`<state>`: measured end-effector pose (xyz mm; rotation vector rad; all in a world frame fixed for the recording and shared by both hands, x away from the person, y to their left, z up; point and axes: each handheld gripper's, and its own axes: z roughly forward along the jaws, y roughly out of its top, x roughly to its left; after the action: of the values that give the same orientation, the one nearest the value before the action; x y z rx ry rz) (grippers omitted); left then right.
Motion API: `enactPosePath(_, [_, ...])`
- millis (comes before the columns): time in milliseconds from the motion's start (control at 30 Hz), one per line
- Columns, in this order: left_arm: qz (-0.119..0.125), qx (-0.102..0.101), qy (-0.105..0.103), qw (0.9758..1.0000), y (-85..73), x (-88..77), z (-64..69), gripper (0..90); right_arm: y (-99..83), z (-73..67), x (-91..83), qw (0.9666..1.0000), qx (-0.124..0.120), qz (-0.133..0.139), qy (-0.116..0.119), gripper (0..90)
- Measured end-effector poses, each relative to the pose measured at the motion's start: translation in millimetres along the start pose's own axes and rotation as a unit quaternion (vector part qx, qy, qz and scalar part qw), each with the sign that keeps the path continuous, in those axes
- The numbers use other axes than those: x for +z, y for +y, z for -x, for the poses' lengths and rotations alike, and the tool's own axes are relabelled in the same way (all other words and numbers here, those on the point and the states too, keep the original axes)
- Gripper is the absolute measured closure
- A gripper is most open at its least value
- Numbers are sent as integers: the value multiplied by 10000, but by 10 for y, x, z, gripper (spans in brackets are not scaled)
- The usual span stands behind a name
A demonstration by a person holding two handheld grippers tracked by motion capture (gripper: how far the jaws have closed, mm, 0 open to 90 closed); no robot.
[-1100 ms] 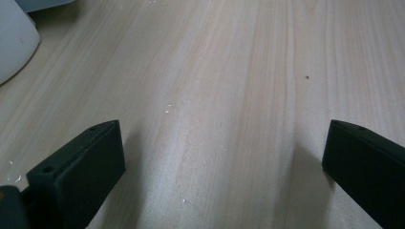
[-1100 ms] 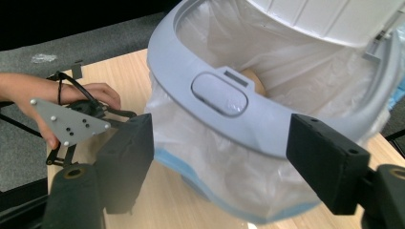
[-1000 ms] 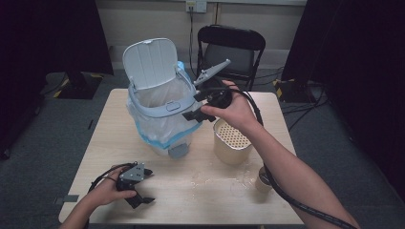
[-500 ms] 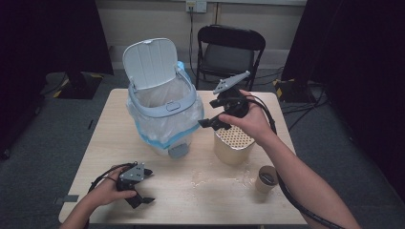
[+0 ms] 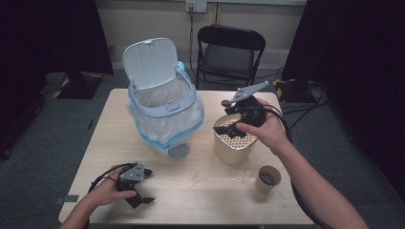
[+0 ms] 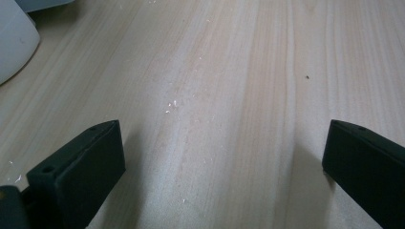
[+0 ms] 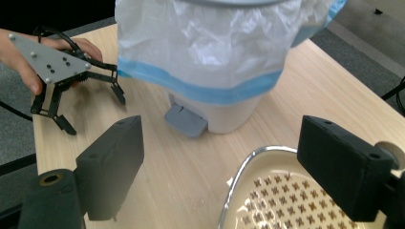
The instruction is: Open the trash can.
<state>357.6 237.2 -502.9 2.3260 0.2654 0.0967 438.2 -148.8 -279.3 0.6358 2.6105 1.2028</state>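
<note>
Black right claw (image 5: 228, 125) wide open, empty, above the perforated basket (image 5: 232, 144)

Black folding chair (image 5: 231, 53), grey floor (image 5: 38, 143)

Overhead light brightens the table (image 5: 191, 200); the surroundings stay dark, and near claw parts blur softly.

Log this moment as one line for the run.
right hand-held gripper: open, empty, over perforated container | left hand-held gripper: open, empty, by table | pedal bin: lid up
</note>
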Motion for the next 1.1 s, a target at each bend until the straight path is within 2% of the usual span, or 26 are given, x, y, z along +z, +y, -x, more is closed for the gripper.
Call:
enactPosePath(467, [2,-1,1,10000,0,0,0,0,-406,40,-147,9998,135,-102,-77,158])
enactPosePath(700, [0,-25,-20,10000,-1,2,3,0,-644,98,-225,9995,310,-51,-56,153])
enactPosePath(1100, [1,-25,-2,10000,-1,1,3,0,-1024,105,-293,9984,555,-57,-118,150])
